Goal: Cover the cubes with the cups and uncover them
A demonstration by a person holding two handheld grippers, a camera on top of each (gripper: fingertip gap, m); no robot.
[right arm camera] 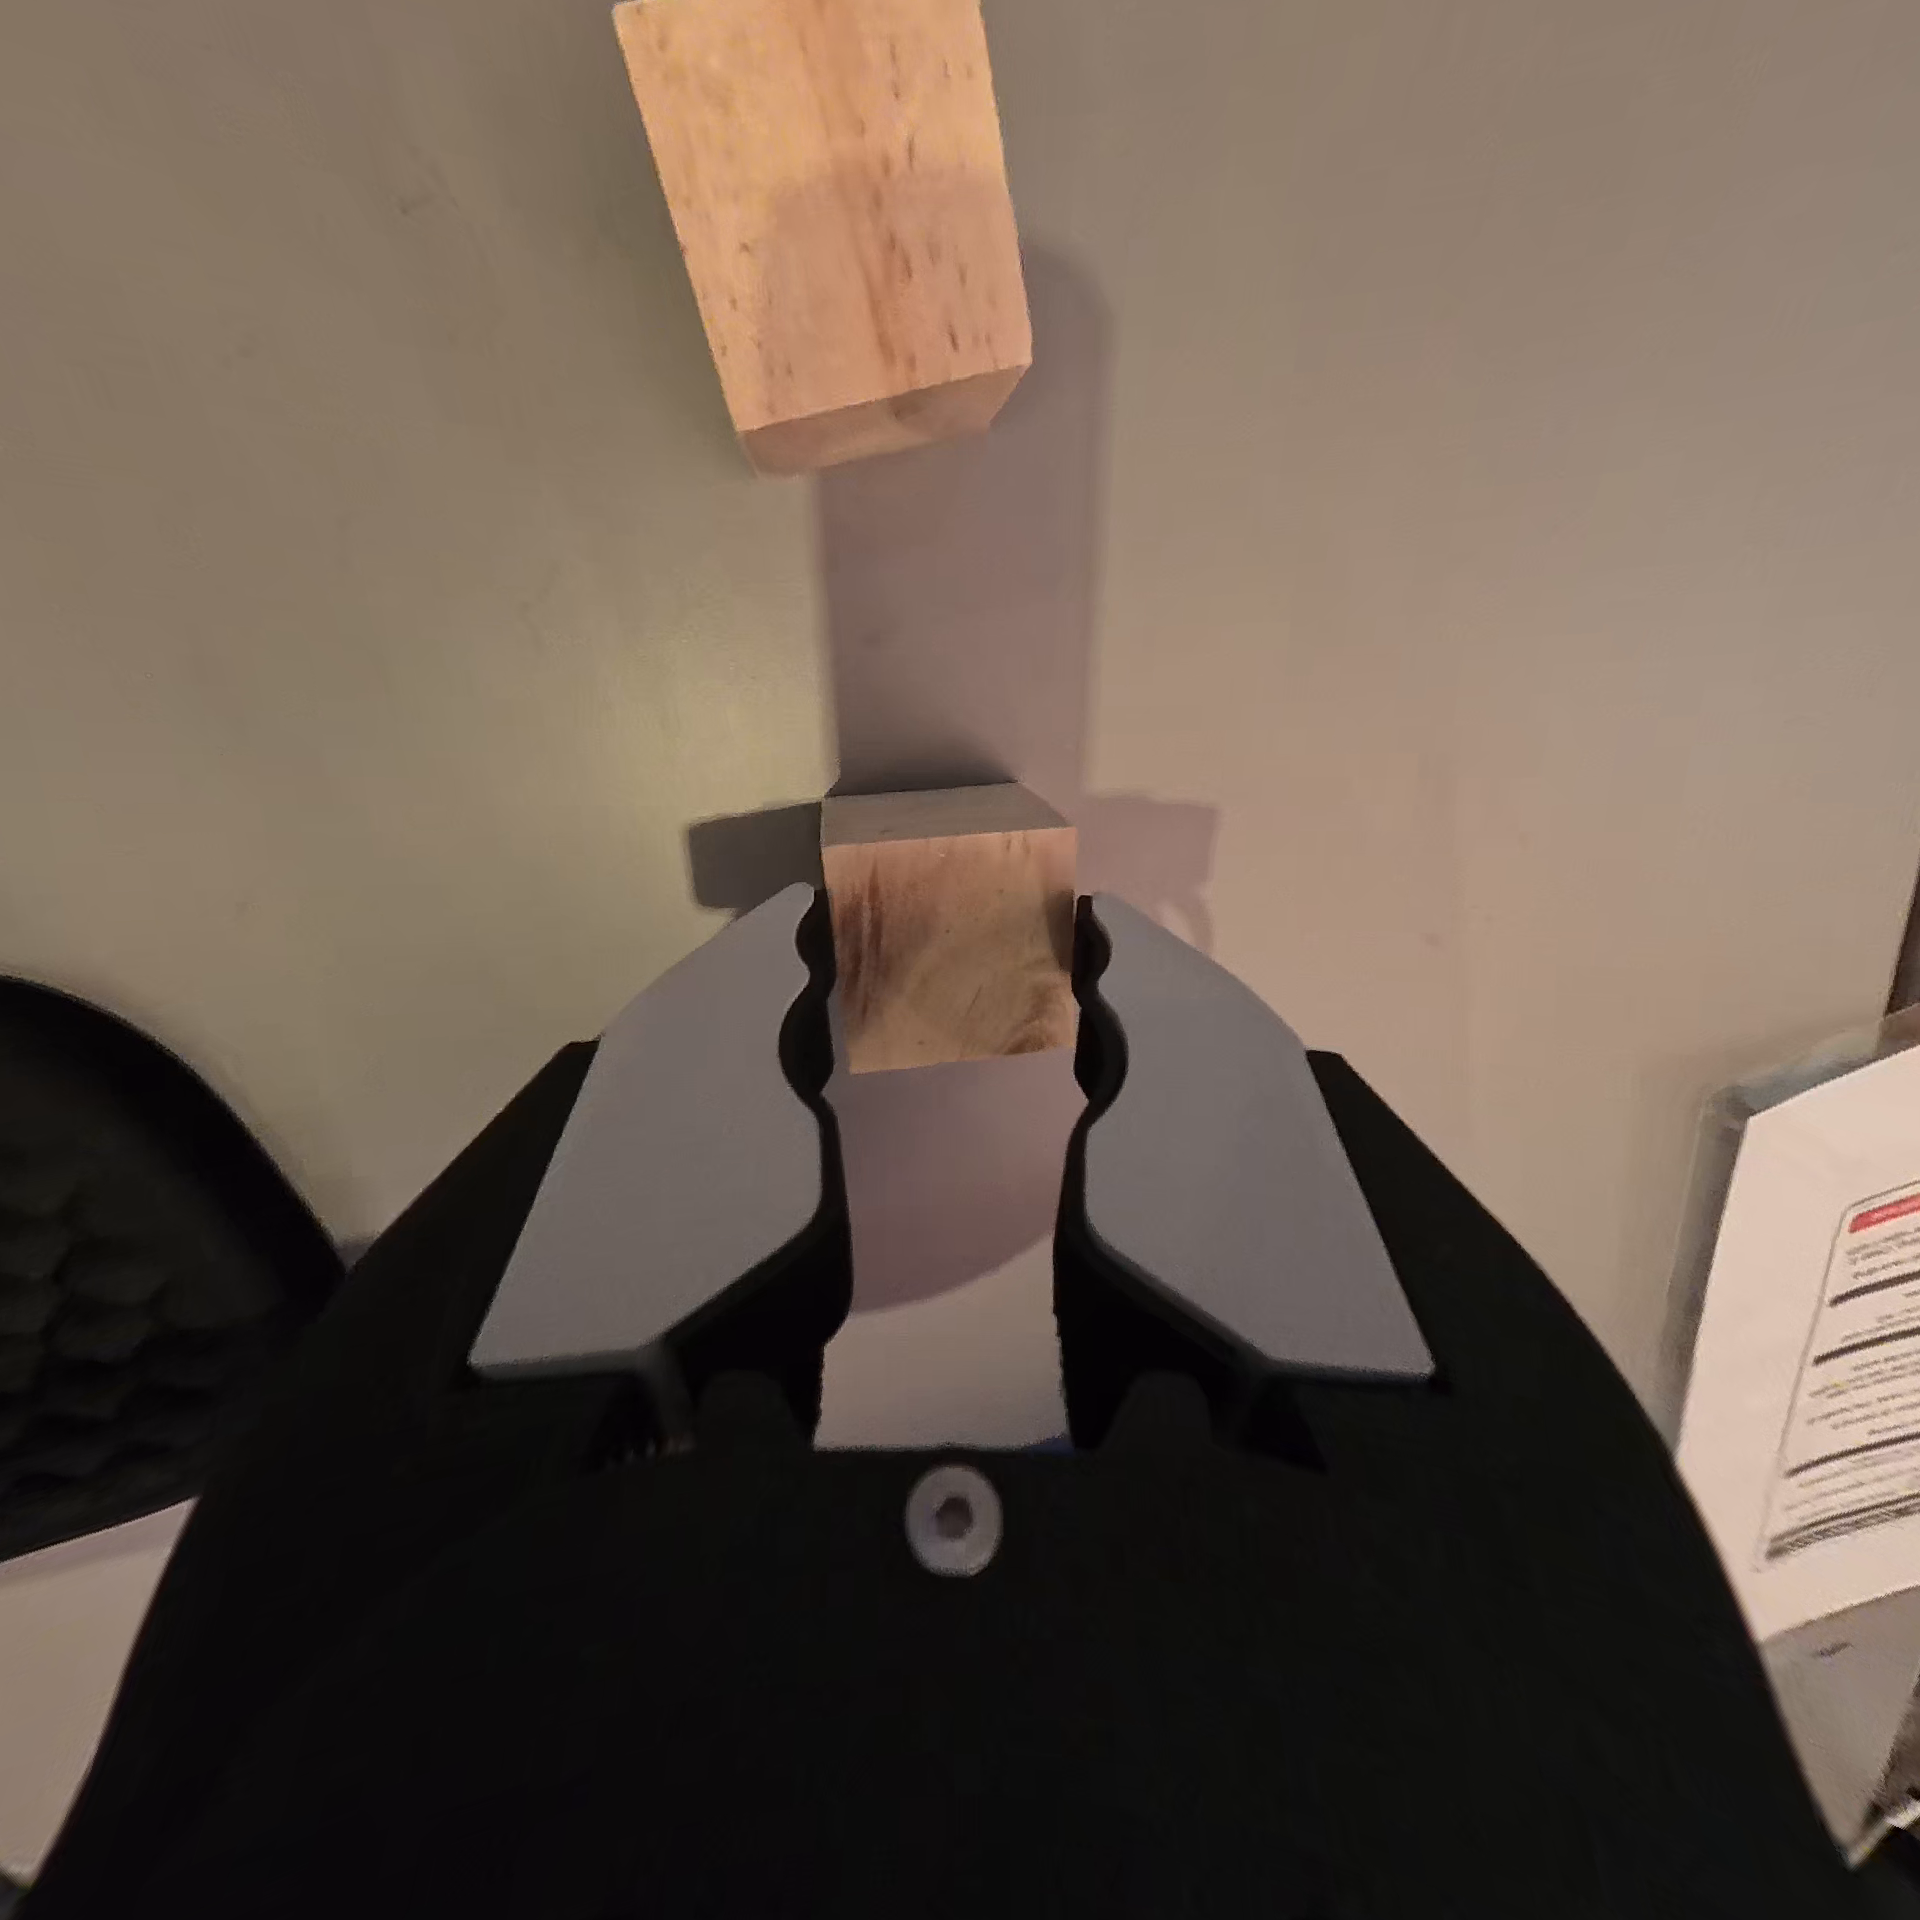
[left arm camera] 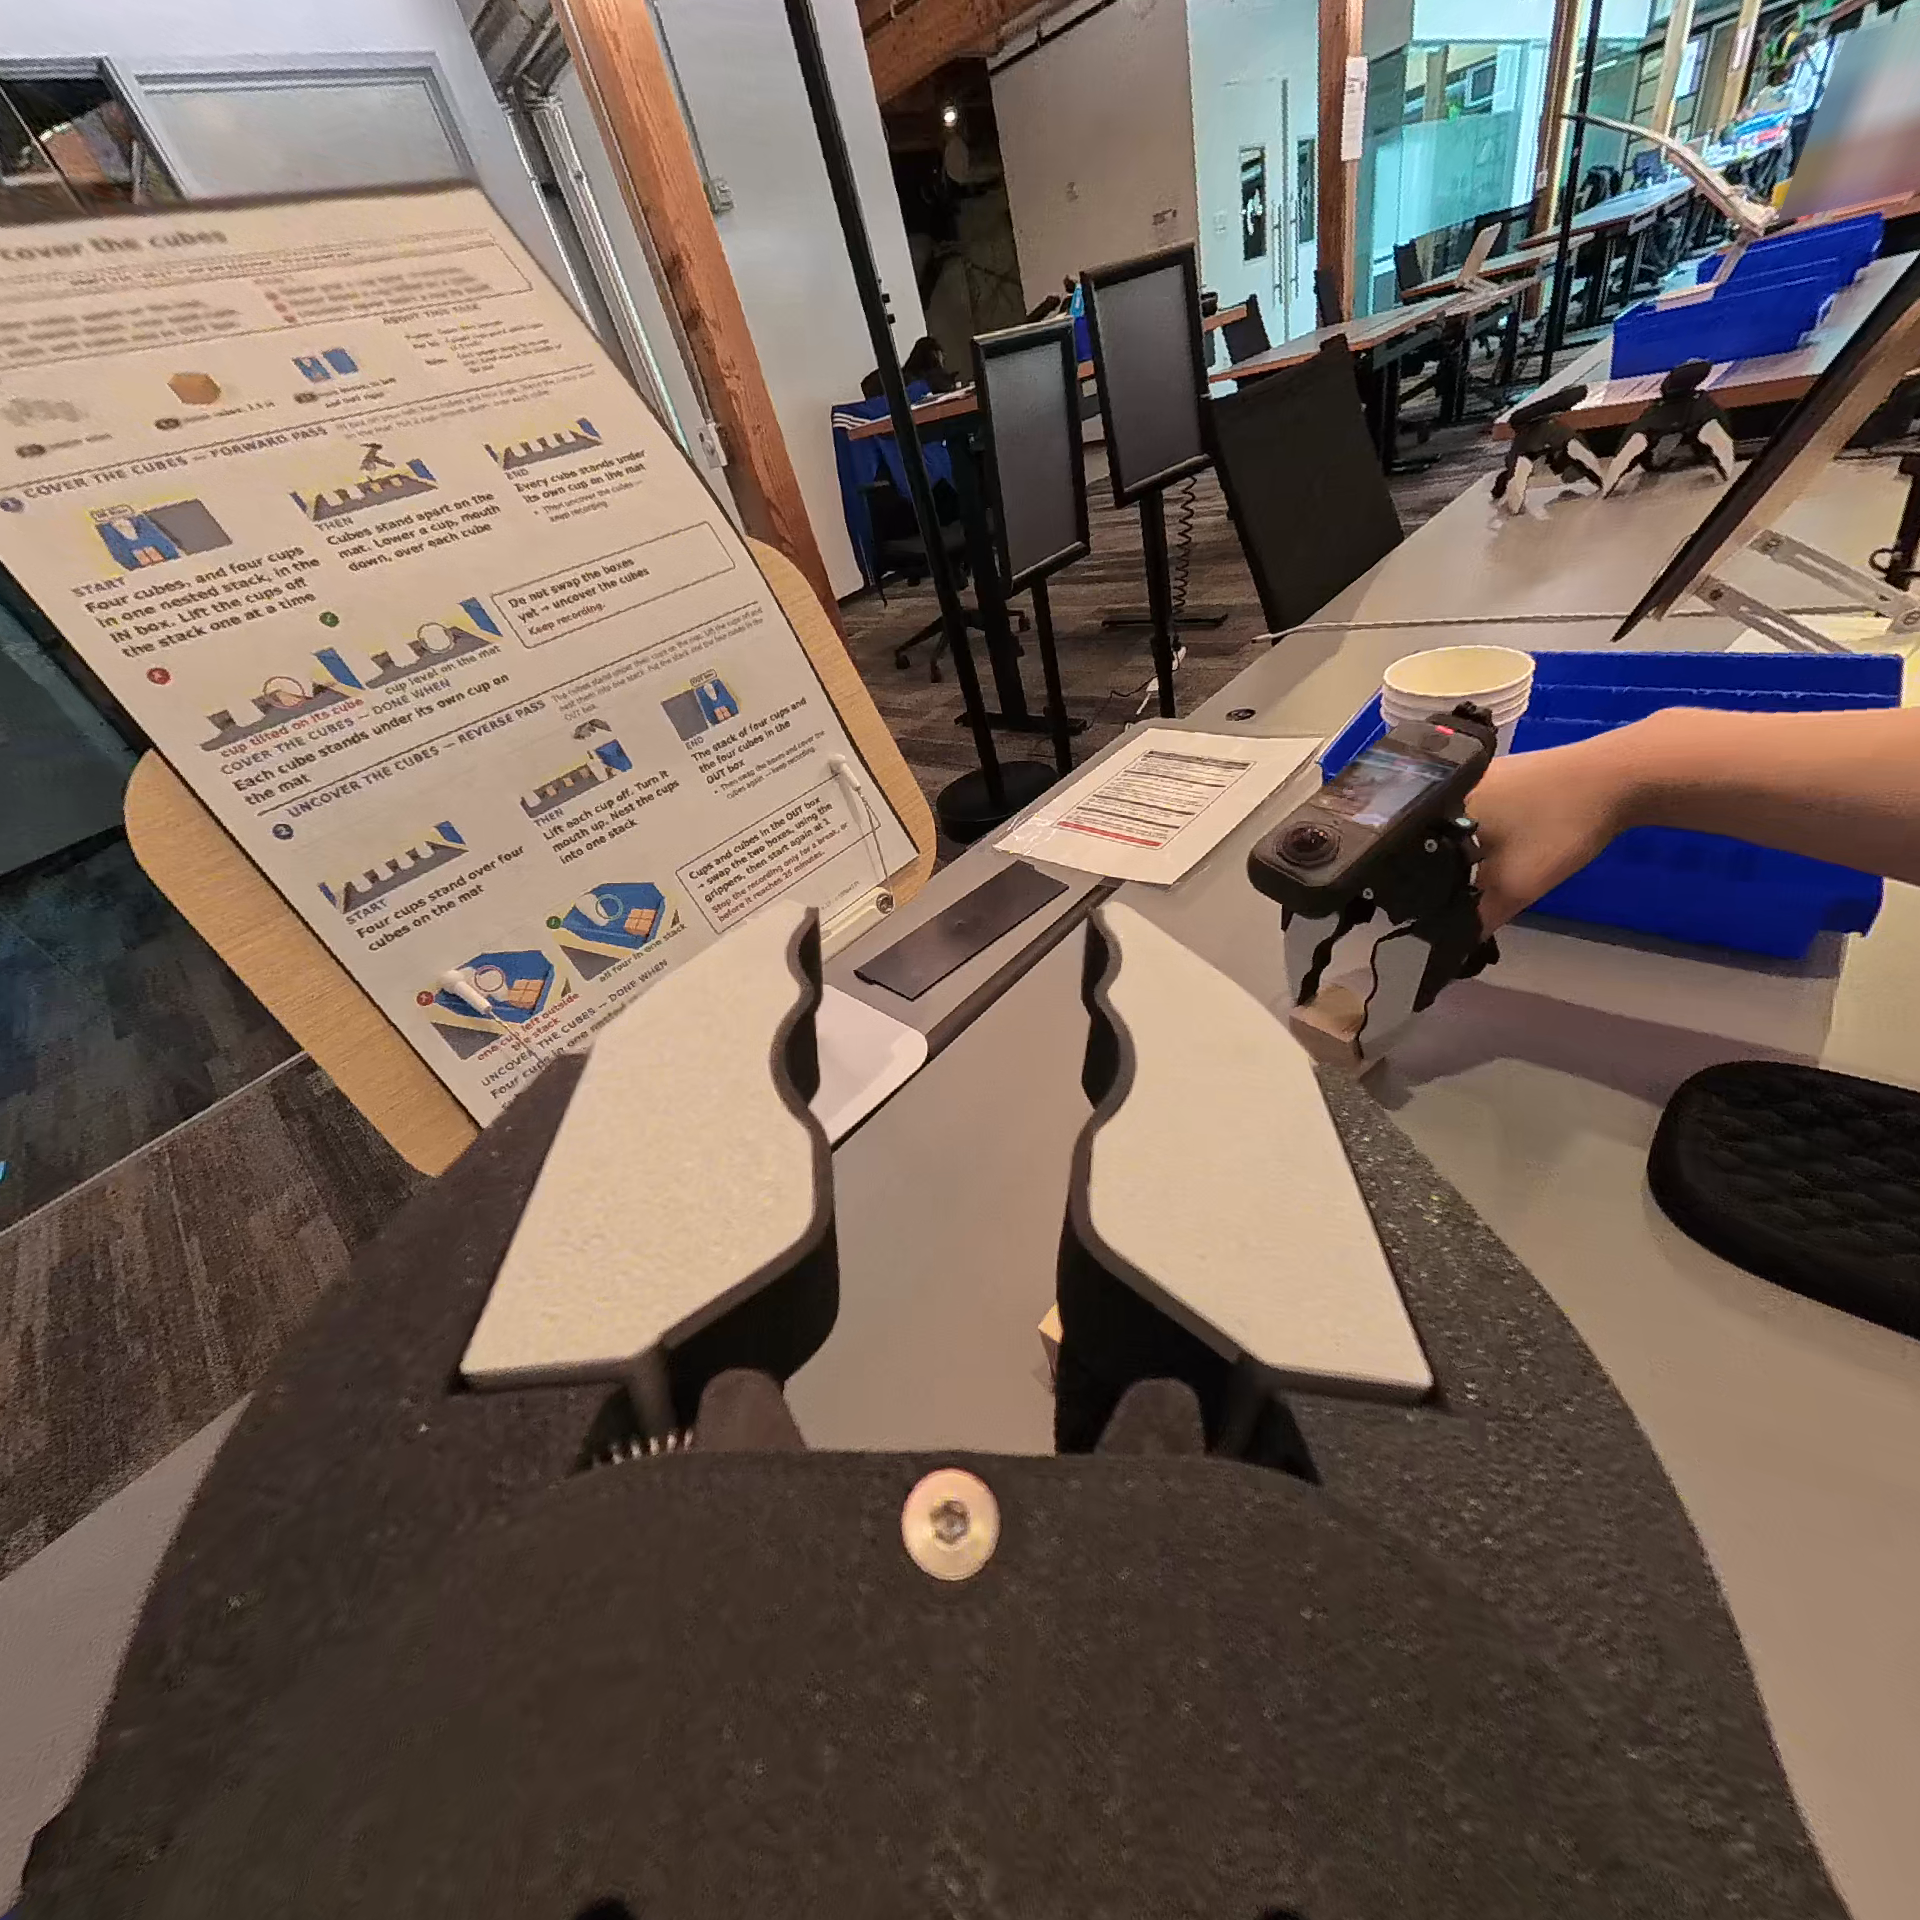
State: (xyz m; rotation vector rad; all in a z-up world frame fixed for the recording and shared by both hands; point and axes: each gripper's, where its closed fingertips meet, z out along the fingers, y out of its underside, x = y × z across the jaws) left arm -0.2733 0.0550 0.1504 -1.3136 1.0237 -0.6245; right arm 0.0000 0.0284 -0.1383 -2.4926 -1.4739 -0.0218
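Two wooden cubes are showing in our right wrist view, and we are gripping the nearer cube (right arm camera: 951, 961) between the fingertips of our right gripper (right arm camera: 951, 935), its jaws narrowed onto the cube's two side faces just above the grey worktop (right arm camera: 416, 623). We are judging this block to be light, stiff and dry, so flat opposite faces are the sensible hold and a modest squeeze should be keeping it from slipping. Our left gripper (left arm camera: 951, 971) is hovering with jaws parted and nothing between them. Farther along, the second cube (right arm camera: 831, 229) is lying on the worktop, well apart from the held one. Beyond that, in our left wrist view, one nested stack of paper cups (left arm camera: 1460, 691) is standing in a blue bin (left arm camera: 1704, 873); they are likely thin and crushable, so we are planning a gentle hold at the wall. How many cups are nested we cannot tell.
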